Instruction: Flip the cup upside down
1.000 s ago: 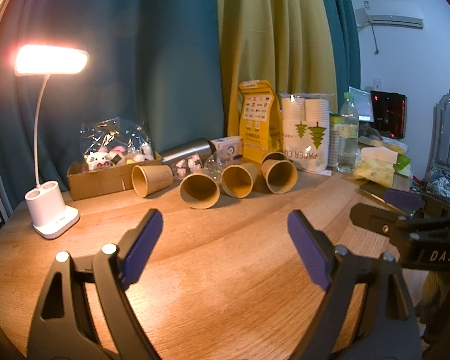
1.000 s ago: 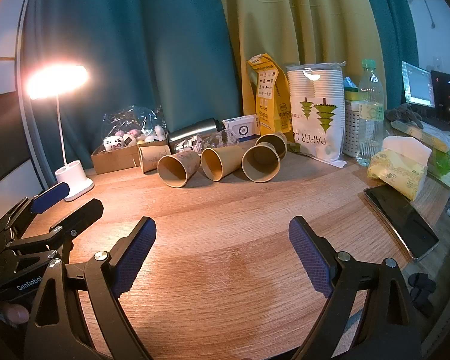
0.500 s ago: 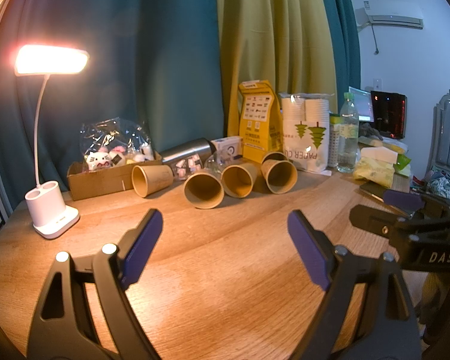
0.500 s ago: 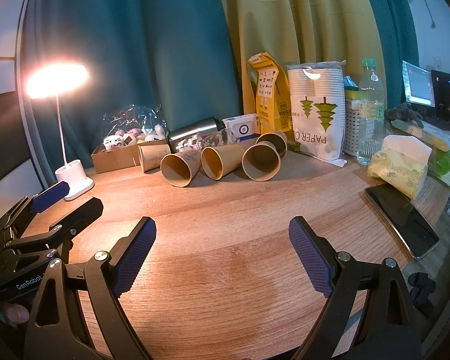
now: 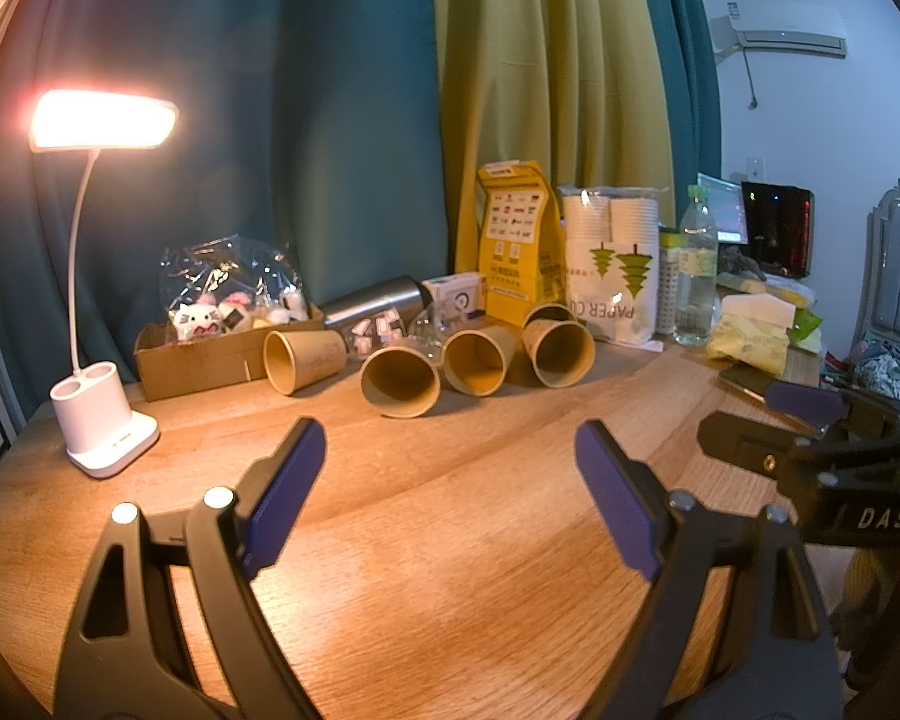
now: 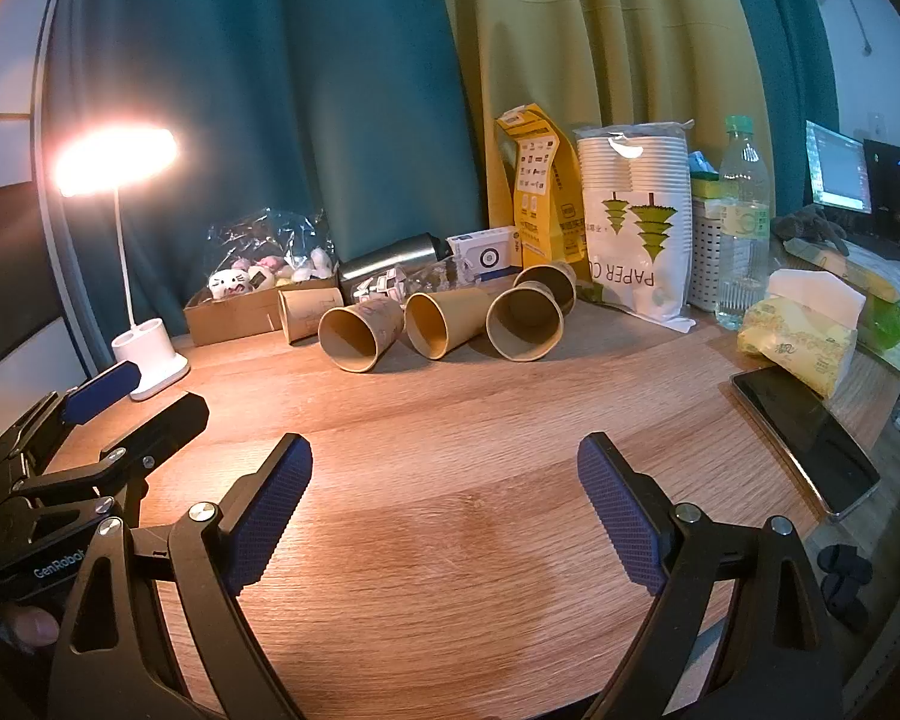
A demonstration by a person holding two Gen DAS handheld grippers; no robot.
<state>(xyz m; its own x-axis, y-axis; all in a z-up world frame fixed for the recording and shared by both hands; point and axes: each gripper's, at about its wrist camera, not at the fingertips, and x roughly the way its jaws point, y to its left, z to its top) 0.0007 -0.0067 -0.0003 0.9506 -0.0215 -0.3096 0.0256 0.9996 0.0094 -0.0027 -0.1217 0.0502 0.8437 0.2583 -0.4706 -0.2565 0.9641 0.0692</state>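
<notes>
Several brown paper cups lie on their sides in a row at the back of the round wooden table, mouths facing me. In the left wrist view they include a left cup, a middle cup and a right cup. In the right wrist view the same row shows, with a cup and a cup. My left gripper is open and empty, well short of the cups. My right gripper is open and empty, also short of them.
A lit white desk lamp stands at the left. A cardboard box of toys, a steel bottle, a yellow bag, a paper cup pack, a water bottle, tissues and a phone line the back and right.
The middle cup has rolled slightly to the right. Both grippers have stayed almost still and open.
</notes>
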